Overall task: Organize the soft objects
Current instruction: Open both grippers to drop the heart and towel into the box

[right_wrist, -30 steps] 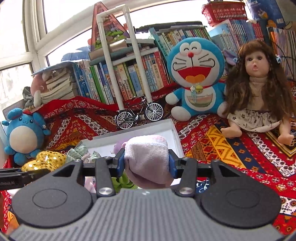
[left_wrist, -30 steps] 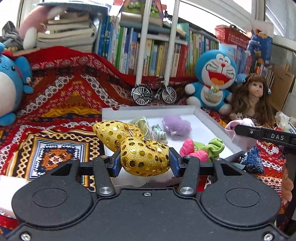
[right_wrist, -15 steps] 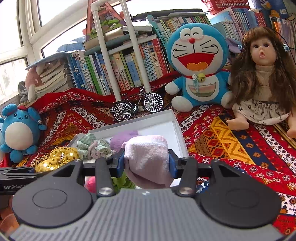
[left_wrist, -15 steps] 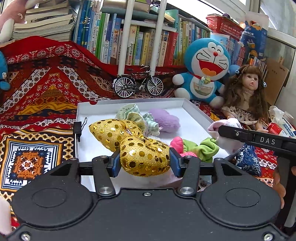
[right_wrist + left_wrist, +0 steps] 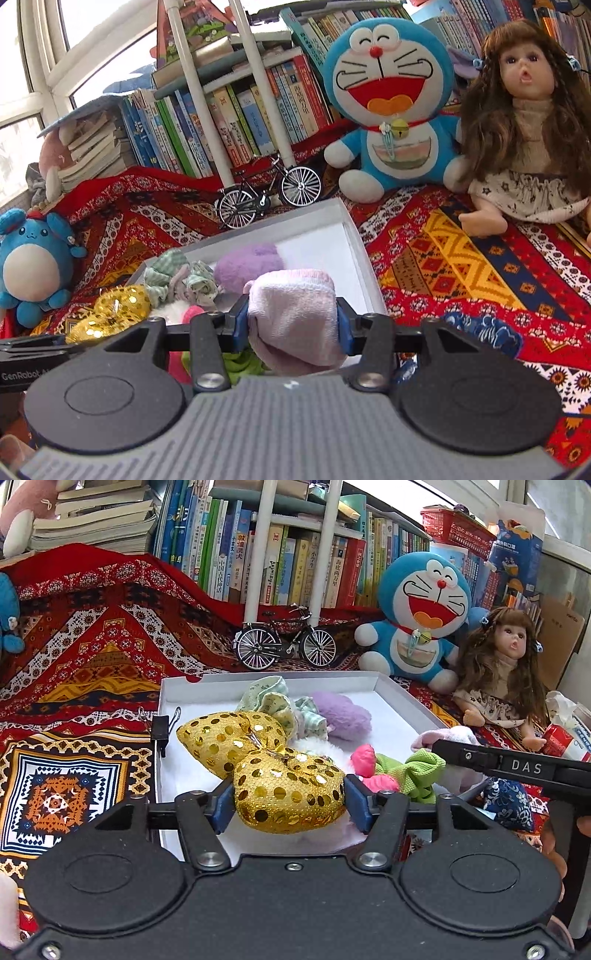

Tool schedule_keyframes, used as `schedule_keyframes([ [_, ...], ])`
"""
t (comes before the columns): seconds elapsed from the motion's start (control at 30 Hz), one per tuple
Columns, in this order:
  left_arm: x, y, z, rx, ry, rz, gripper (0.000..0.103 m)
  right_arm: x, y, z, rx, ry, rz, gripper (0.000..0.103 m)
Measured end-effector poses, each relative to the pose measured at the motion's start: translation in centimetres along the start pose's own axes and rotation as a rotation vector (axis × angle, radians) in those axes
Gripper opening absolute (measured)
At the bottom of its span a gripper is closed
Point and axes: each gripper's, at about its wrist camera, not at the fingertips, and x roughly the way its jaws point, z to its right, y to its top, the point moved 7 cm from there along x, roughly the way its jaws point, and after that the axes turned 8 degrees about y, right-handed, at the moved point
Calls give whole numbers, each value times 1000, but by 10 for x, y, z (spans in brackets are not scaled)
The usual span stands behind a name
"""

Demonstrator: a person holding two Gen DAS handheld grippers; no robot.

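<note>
Gripping a gold sequined bow (image 5: pixel 284 794), the left tongs (image 5: pixel 289 799) hang over the near end of the white tray (image 5: pixel 406 701), right tongs (image 5: pixel 291 325) clenched on a pink sock (image 5: pixel 295 314) above the tray's near right edge, purple plush piece (image 5: pixel 343 716) and green scrunchie (image 5: pixel 421 771) lying in the tray ahead.

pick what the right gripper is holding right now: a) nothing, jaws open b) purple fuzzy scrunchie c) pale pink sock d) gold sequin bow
c: in the right wrist view the right gripper has both blue pads pressed against the pale pink sock, while the gold sequin bow is clamped in the left gripper.
</note>
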Motion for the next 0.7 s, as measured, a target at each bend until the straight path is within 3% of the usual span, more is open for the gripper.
schedule_keyframes([
  [0.1, -3, -1, 2, 10, 9, 5, 62, 0, -2, 1, -2, -2, -5, 56],
  [0.17, -7, -2, 1, 19, 28, 16, 66, -3, -2, 2, 7, 2, 3, 71],
  [0.27, -16, 0, 1, 37, 64, 53, 76, -8, 0, 3, 23, 25, 19, 77],
  [0.7, -49, -4, -7, 46, 95, 109, 81, -41, 0, -10, -90, 26, 82, 88],
])
